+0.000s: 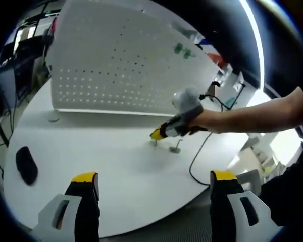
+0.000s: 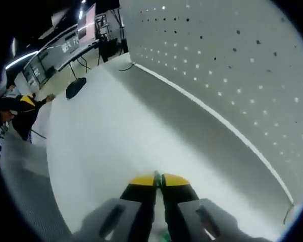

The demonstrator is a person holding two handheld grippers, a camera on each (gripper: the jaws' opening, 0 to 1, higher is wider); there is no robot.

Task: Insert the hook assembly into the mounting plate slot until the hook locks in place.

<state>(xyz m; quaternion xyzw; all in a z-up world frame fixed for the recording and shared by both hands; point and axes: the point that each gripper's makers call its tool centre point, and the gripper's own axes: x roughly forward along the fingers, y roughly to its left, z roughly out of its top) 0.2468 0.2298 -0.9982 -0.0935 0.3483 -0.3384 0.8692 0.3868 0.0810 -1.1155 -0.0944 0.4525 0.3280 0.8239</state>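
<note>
The white pegboard mounting plate stands upright at the back of the white table and fills the right side of the right gripper view. A hand holds my right gripper low over the table in front of the plate. Its jaws are shut with a thin grey metal sliver pinched between the yellow tips. A small metal hook hangs right under that tip. A second hook piece stands on the table beside it. My left gripper is open and holds nothing, near the table's front edge.
A black mouse-shaped object lies at the table's left edge. A black cable trails off the right edge. Two green pieces sit high on the plate. The round white table lies bare before the plate.
</note>
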